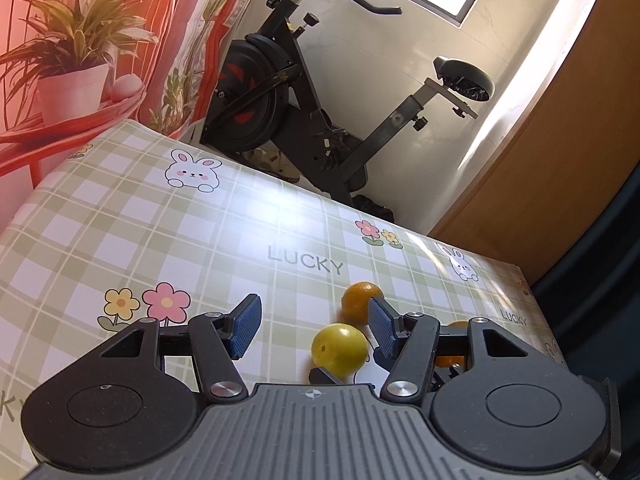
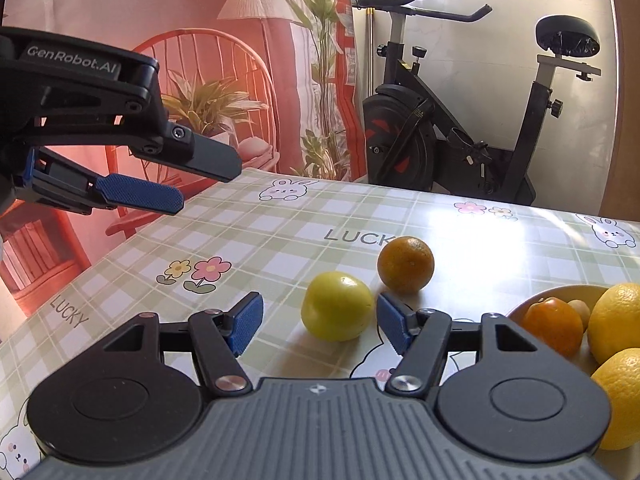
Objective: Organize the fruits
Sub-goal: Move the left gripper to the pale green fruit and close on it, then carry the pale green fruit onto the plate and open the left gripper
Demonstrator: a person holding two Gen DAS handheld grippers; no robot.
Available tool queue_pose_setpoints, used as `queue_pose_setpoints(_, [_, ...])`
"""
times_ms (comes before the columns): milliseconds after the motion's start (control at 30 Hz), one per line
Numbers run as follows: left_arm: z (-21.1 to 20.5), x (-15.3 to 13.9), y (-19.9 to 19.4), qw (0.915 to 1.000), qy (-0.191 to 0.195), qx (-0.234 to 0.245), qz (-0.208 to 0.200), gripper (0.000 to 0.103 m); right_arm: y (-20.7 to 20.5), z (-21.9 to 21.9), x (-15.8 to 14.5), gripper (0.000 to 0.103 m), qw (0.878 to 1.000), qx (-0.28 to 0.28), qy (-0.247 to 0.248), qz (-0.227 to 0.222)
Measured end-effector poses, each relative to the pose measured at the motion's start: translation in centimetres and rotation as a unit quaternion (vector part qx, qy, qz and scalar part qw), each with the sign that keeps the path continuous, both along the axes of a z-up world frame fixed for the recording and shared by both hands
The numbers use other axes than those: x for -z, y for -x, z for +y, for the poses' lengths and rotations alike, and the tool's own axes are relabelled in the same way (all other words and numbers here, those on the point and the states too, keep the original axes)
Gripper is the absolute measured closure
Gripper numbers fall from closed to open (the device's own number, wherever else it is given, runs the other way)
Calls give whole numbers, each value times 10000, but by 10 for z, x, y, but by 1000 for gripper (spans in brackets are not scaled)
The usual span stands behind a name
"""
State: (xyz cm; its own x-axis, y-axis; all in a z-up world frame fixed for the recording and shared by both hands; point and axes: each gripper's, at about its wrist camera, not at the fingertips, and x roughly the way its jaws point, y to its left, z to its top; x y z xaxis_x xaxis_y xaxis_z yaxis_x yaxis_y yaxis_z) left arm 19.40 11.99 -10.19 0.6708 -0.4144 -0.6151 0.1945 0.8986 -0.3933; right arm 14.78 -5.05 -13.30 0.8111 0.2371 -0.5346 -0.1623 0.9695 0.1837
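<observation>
A yellow-green fruit (image 2: 338, 306) lies on the checked tablecloth (image 2: 280, 232), with an orange (image 2: 405, 264) just behind it to the right. My right gripper (image 2: 320, 322) is open and low, the yellow-green fruit sitting between its fingertips' line, untouched. A yellow bowl (image 2: 560, 294) at the right holds an orange fruit (image 2: 554, 326), lemons (image 2: 618, 320) and a small pale item. My left gripper (image 2: 200, 178) is open and empty, hovering high at the left. In the left wrist view, that gripper (image 1: 314, 326) is above the yellow-green fruit (image 1: 340, 348) and the orange (image 1: 360, 300).
An exercise bike (image 2: 460, 120) stands beyond the table's far edge. A red printed backdrop (image 2: 200, 60) hangs behind the table on the left. A wooden door (image 1: 560, 160) is at the right.
</observation>
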Motion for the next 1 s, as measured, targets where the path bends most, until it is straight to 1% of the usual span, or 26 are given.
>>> queue_pose_setpoints(200, [-16, 19, -17, 9994, 42, 229, 269, 42, -13, 4, 15, 37, 9996, 206, 139, 110])
queue_pose_setpoints(267, [-23, 25, -22, 9989, 49, 318, 337, 42, -15, 5, 16, 39, 9995, 245, 142, 130])
queue_pose_setpoints(300, [-26, 28, -23, 9987, 48, 365, 362, 42, -13, 5, 15, 39, 9995, 272, 138, 66])
queue_pose_setpoints(400, [-33, 39, -29, 9978, 49, 462, 465, 42, -15, 4, 17, 39, 9995, 271, 112, 111])
queue_pose_setpoints(533, [-31, 52, -35, 9967, 105, 514, 624, 42, -15, 0, 18, 45, 9995, 271, 6, 130])
queue_pose_setpoints(800, [-26, 67, -45, 9947, 317, 511, 832, 43, -18, -7, 19, 47, 9994, 208, -180, 229])
queue_pose_setpoints(900, [-25, 72, -47, 9940, 404, 515, 873, 46, -21, -8, 19, 47, 9992, 197, -206, 294])
queue_pose_setpoints(933, [-24, 73, -47, 9936, 498, 527, 865, 51, -22, -8, 20, 47, 9991, 196, -208, 318])
queue_pose_setpoints(1000, [-24, 74, -47, 9941, 518, 505, 809, 53, -24, -8, 20, 47, 9989, 196, -204, 361])
